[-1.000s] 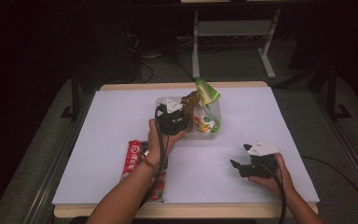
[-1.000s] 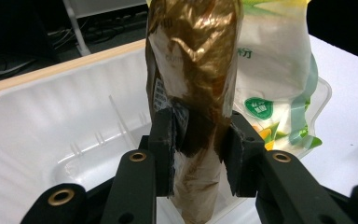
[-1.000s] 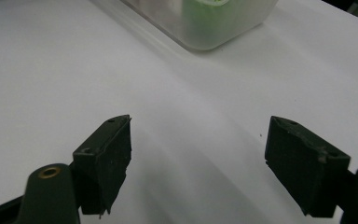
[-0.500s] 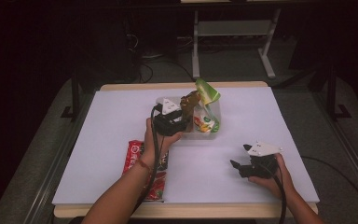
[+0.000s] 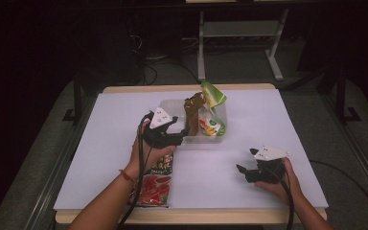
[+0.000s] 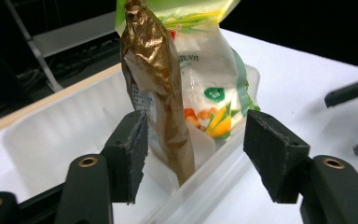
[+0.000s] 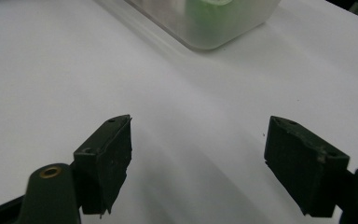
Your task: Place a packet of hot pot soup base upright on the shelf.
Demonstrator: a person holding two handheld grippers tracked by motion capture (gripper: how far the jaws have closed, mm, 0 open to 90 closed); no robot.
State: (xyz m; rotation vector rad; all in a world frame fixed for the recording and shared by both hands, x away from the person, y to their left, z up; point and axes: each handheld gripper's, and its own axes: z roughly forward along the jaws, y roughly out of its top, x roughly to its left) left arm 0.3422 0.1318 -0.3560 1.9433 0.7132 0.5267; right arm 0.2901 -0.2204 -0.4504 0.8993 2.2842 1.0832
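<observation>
Since the earlier frame, the left gripper (image 5: 181, 137) has drawn back to the left from the clear tray (image 5: 170, 106), and its jaws have just been opening: they now stand wide, with the brown packet (image 6: 156, 88) beyond them, ungripped. That packet stands upright in the tray beside a green-and-white bag (image 5: 212, 112), so it looks delivered. A red packet (image 5: 155, 184) waits on the near-left tabletop (image 5: 268, 120), while the right gripper (image 5: 242, 171) rests with empty jaws wide apart.

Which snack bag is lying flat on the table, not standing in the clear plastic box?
The red snack bag by the person's left arm lies flat. The brown foil bag and green-and-white bag stand in the clear plastic box.
</observation>
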